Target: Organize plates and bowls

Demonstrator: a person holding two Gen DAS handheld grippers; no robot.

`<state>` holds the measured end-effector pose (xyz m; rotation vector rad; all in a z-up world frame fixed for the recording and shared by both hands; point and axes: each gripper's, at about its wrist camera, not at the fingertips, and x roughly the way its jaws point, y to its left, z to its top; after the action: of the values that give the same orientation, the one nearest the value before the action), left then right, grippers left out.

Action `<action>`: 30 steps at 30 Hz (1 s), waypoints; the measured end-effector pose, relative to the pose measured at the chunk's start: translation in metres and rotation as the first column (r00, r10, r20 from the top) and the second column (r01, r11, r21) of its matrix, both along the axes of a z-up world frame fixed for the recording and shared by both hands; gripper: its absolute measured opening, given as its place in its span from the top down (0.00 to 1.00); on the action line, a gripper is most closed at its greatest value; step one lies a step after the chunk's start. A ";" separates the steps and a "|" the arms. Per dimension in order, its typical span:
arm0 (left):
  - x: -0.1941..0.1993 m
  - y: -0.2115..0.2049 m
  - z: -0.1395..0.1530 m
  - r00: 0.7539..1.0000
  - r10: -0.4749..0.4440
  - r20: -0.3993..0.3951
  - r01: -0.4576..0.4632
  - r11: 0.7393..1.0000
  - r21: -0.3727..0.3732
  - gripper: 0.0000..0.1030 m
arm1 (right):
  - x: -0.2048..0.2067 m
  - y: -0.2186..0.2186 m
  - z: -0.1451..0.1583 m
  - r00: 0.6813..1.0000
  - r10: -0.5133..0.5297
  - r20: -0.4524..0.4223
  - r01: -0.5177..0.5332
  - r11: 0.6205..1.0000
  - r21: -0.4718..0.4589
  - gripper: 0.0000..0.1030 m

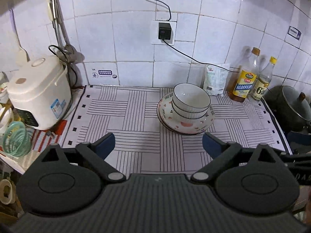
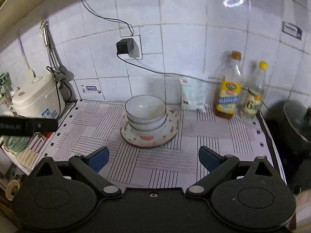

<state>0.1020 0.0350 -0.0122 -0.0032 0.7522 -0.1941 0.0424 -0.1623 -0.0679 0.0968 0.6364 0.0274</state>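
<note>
White ribbed bowls [image 1: 191,102] sit nested inside each other on heart-patterned plates [image 1: 186,125], on a striped mat [image 1: 136,116]. The same stack shows in the right wrist view, bowls [image 2: 145,112] on plates [image 2: 149,136]. My left gripper [image 1: 158,145] is open and empty, held above the mat short of the stack and a little to its left. My right gripper [image 2: 153,158] is open and empty, just in front of the stack. Part of the left gripper's body [image 2: 29,126] shows at the left in the right wrist view.
A white rice cooker [image 1: 38,97] stands at the left with a green basket [image 1: 16,138] beside it. A white bag [image 1: 215,79] and two bottles [image 1: 245,77] stand against the tiled wall. A dark lidded pot [image 1: 291,106] sits at the right. A cable [image 1: 194,58] runs from the socket.
</note>
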 end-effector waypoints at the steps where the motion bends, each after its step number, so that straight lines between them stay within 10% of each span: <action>1: -0.006 0.000 0.001 1.000 0.003 0.010 -0.003 1.000 0.008 0.01 | -0.004 0.001 0.001 1.000 -0.007 -0.010 0.007 1.000 0.004 0.03; 30: -0.082 -0.007 0.004 0.996 0.080 0.051 -0.084 0.993 0.087 0.01 | -0.087 0.018 0.004 0.991 -0.129 0.030 0.132 0.987 -0.089 0.03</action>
<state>0.0197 0.0275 -0.0085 0.0549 0.7115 -0.0822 -0.0444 -0.1444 -0.0637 0.0497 0.6050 -0.1268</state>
